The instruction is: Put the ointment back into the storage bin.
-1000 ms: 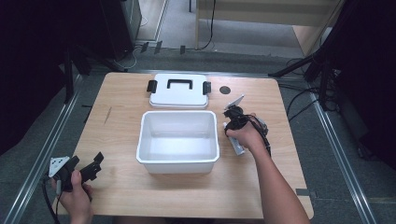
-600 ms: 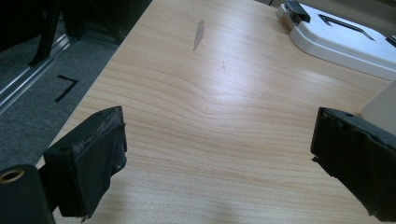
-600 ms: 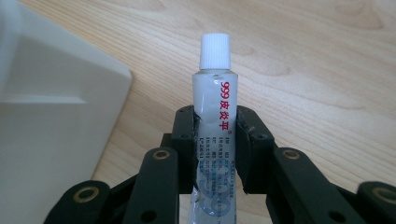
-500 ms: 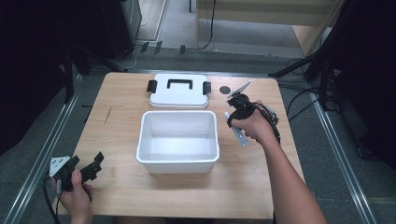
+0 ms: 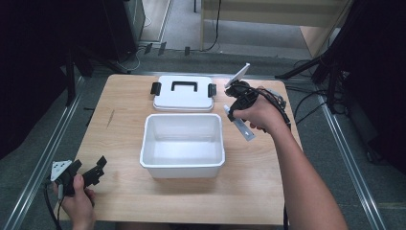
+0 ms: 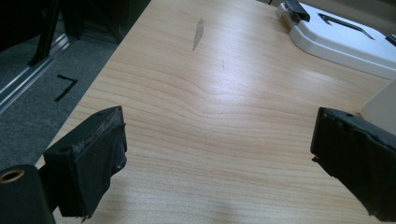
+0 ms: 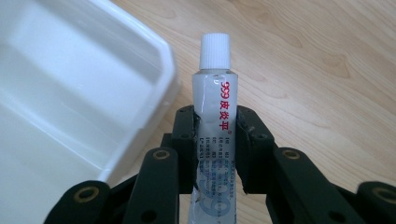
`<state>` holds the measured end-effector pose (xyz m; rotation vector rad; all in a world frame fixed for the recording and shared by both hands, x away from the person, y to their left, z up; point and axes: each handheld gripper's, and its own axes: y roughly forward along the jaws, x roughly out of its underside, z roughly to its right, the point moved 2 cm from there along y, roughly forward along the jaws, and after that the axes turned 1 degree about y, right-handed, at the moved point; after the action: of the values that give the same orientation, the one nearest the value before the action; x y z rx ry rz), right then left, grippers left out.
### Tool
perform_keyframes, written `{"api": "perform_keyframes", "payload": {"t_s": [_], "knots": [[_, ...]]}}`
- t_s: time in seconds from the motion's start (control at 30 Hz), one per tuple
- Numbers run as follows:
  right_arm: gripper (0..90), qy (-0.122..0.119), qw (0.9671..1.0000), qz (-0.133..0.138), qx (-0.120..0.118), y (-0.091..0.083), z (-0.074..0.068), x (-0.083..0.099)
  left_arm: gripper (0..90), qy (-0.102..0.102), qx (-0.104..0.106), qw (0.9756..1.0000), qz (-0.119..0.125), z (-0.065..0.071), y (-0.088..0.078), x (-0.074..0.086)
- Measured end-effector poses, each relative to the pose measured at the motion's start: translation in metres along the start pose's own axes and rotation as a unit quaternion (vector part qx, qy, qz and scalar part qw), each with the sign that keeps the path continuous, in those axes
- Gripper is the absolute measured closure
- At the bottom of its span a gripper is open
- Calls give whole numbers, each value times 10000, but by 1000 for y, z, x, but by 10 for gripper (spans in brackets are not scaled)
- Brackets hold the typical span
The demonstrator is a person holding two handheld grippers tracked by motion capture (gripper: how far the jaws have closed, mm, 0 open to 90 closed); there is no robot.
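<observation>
A tube (image 7: 215, 112) of ointment, white-capped and printed with red lettering, sits pinched between the black fingers of the right gripper (image 7: 215, 122), cap pointing away from the hand. Seen from the high view, the right gripper (image 5: 238, 106) is held above the table (image 5: 119, 115), just to the right of an open white tub (image 5: 182, 144), with the tube (image 5: 242, 125) slanting down from the hand toward the tub's right rim. In the right gripper view the tub's corner (image 7: 140, 70) lies just left of the tube, with bare wood below the cap. The tub's lid (image 5: 183, 93), white with a black handle and black clips, lies flat on the table just behind the tub. At the table's near left corner the left gripper (image 5: 93, 171) rests in the person's left hand, its fingers (image 6: 88, 161) spread wide over bare wood, nothing between them.
</observation>
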<state>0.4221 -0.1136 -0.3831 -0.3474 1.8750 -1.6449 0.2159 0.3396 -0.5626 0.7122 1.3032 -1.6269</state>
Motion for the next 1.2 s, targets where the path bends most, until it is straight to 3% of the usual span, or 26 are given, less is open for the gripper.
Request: {"api": "perform_keyframes", "payload": {"t_s": [0.3, 0.67, 0.93, 1.2], "knots": [[726, -380, 9991, 40, -176, -11, -35, -18, 40, -4, 2, 10000, -16, 0, 0, 0], [725, -750, 9953, 239, -566, 4, -75, -30, 40, -16, 16, 10000, -22, -1, 0, 0], [724, -808, 9928, 386, -795, 22, -83, -29, 40, -5, 14, 10000, -23, -1, 0, 0], [723, -806, 9923, 516, -784, 40, -83, -30, 40, -1, 8, 10000, -28, 0, 1, 0]]}}
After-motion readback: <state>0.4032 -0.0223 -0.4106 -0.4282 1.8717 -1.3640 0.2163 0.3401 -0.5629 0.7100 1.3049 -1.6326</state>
